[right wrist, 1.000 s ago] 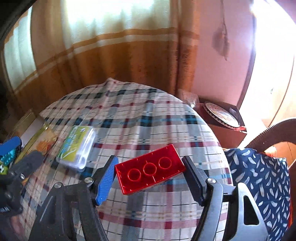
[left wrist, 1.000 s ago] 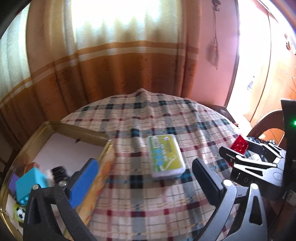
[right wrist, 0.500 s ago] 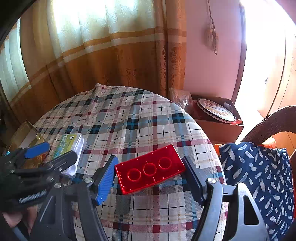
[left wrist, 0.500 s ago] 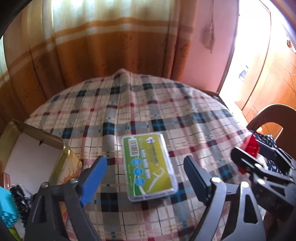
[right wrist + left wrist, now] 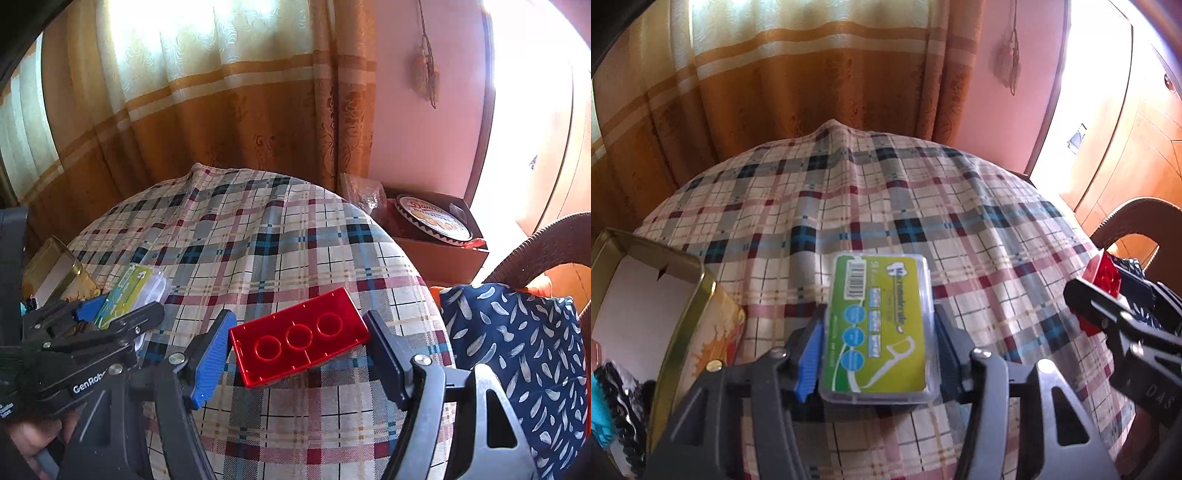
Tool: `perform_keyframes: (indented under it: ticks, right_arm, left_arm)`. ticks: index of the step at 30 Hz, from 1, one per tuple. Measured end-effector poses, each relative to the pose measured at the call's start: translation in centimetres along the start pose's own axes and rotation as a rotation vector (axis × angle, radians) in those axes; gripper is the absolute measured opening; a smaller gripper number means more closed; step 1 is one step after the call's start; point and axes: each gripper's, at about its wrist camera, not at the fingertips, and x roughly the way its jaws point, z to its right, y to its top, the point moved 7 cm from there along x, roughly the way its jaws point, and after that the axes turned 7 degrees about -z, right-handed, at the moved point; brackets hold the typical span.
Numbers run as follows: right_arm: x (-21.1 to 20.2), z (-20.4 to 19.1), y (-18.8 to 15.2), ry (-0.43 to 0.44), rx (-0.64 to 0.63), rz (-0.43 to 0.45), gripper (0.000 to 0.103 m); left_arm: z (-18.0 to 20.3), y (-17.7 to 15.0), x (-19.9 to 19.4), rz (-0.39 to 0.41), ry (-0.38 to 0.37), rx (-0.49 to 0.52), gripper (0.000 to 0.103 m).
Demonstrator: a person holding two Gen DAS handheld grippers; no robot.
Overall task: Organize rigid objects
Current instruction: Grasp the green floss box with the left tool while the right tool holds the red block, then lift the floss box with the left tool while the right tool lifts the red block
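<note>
Clear plastic floss-pick box with green label [image 5: 878, 328] on plaid bench [image 5: 886, 206], left gripper [image 5: 875, 354] jaws closing around it; right gripper [image 5: 299, 350] grasps red 3-hole plastic brick [image 5: 299, 338].

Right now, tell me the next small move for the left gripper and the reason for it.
Probably finish closing, then lift. The left gripper is closing with the green floss-pick box between its fingers, which sit right at the box's long sides; the box rests flat on the plaid tablecloth. The gold tin stands open just to its left, a likely destination. The right gripper already holds the red brick.
</note>
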Motion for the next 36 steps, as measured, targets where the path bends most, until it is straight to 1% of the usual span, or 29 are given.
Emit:
perform_keyframes:
  ticks: [3, 7, 9, 10, 14, 18, 22, 28, 32, 36]
  right_arm:
    - [-0.3, -0.1, 0.1, 0.004, 0.000, 0.015, 0.072]
    - [-1.3, -0.2, 0.2, 0.010, 0.000, 0.061, 0.072]
    - [-1.7, -0.4, 0.2, 0.026, 0.004, 0.079, 0.072]
    - [-1.9, -0.5, 0.2, 0.048, 0.010, 0.085, 0.072]
    - [-2.5, -0.8, 0.1, 0.068, 0.014, 0.102, 0.072]
    - [-2.6, -2.0, -0.6, 0.105, 0.005, 0.096, 0.072]
    - [-3.3, -3.3, -0.7, 0.086, -0.039, 0.124, 0.072]
    - [-3.5, -4.5, -1.4, 0.104, -0.058, 0.114, 0.072]
    - [-3.6, -5.7, -1.8, 0.096, -0.096, 0.118, 0.072]
    - [-3.9, -5.7, -1.8, 0.091, -0.097, 0.134, 0.072]
  left_arm:
    - [0.0, -0.6, -0.4, 0.001, 0.010, 0.002, 0.054]
    - [-0.1, -1.6, -1.1, 0.003, 0.021, -0.001, 0.054]
    - [-0.3, -2.0, -1.3, 0.000, 0.014, -0.008, 0.054]
    - [-0.3, -2.3, -1.6, -0.001, 0.010, -0.010, 0.054]
    - [-0.9, -3.4, -2.4, 0.012, 0.022, -0.018, 0.053]
    - [-1.5, -4.1, -3.2, 0.029, 0.028, -0.024, 0.054]
    - [-1.9, -4.8, -4.1, 0.044, 0.033, -0.028, 0.054]
    - [-3.0, -5.2, -5.7, 0.080, 0.023, -0.058, 0.054]
    - [-3.2, -5.4, -7.0, 0.117, 0.053, -0.046, 0.054]
    - [-3.2, -5.7, -7.6, 0.133, 0.059, -0.044, 0.054]
